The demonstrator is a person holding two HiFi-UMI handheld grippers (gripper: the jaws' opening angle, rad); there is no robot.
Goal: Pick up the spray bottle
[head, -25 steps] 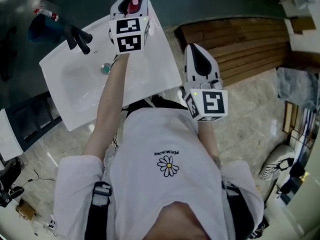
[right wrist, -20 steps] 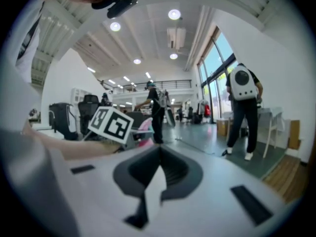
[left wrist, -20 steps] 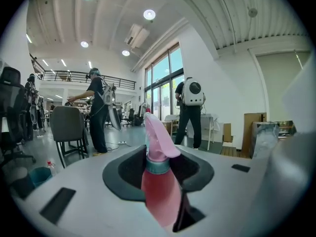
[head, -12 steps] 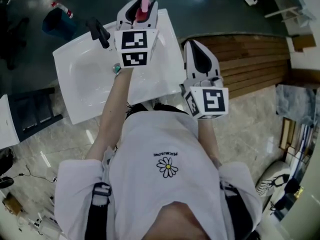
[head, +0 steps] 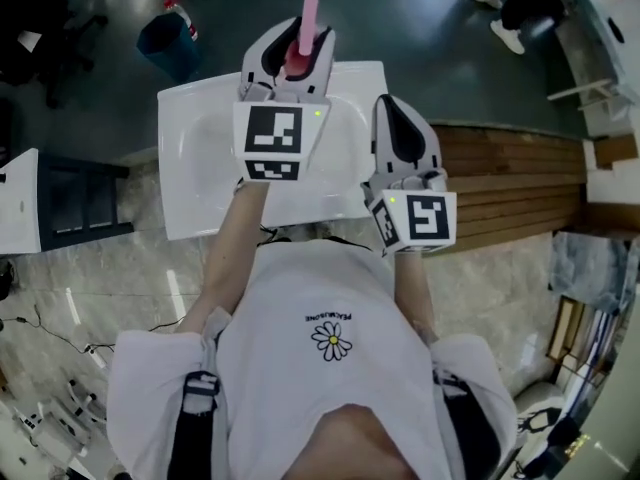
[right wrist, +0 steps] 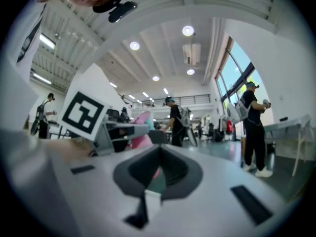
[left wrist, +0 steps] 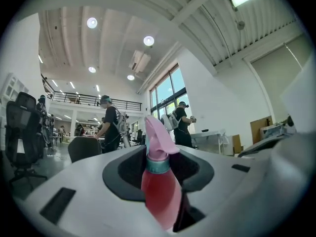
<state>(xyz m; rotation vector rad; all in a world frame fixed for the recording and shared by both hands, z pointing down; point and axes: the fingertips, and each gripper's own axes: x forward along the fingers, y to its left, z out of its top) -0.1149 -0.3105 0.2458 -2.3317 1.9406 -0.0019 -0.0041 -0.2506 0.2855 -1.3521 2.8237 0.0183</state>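
Pink plastic fills the left hand-held gripper (head: pixel 299 36): its two jaws are clamped on the body of the spray bottle (left wrist: pixel 160 191), which stands upright between them, the teal collar and the pale pink spray head rising above the jaws. The bottle hangs in the air in that grip, touching nothing else, and from the head view it sits over the far edge of a white sink (head: pixel 200 183). The gripper's marker cube (head: pixel 274 140) faces back toward the person.

Just beside it, a little nearer the person, the right hand-held gripper (head: pixel 388 108) has its jaws closed together with nothing between them. From the right gripper view the other gripper's cube and a bit of the pink bottle show off to its left.

Behind both is the person's white shirt (head: pixel 300 368) with a small daisy printed on the chest. The sink stands on a pale stone floor (head: pixel 130 288). Beyond its far left corner is a blue bin (head: pixel 168 46), and slatted wooden boards (head: pixel 520 183) run off to the right. Further out, several people stand about a bright hall with tall windows.
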